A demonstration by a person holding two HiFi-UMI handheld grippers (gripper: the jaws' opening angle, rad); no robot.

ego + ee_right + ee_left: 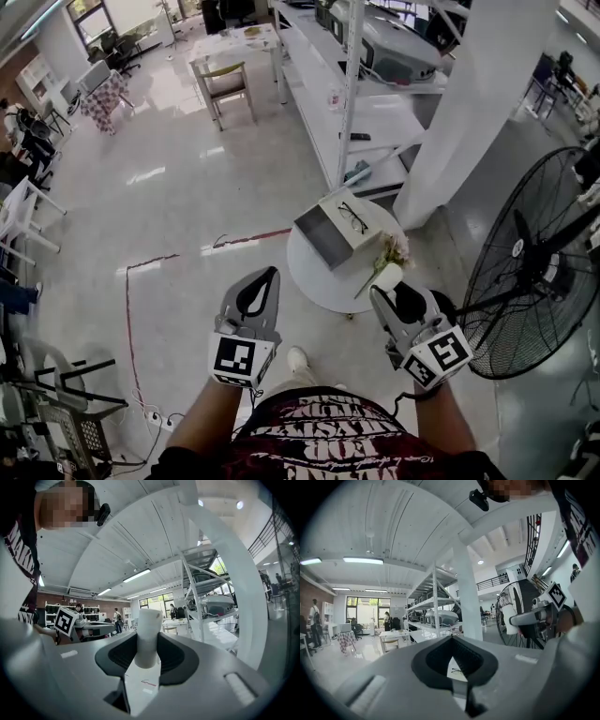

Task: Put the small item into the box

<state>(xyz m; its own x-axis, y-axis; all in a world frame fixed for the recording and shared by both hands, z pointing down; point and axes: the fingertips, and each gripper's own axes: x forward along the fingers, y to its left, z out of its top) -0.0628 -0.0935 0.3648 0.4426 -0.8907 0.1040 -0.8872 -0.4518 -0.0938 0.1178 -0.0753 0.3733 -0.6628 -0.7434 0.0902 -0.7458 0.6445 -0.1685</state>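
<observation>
My right claw [146, 641] holds the small vase [149, 620] near the box [330, 232] on the worktop [314, 279], not yet inside it; my left claw [451, 639] is closed, empty.

Centre frame: my right gripper [149, 649], dark pads closed from both sides on a small white cylinder [149, 625] that stands upright and rises above them. Left of centre: my left gripper [89, 629], marker cube [65, 619] facing the lens. Right side: white shelving rack [212, 606], broad white column [243, 573].
</observation>
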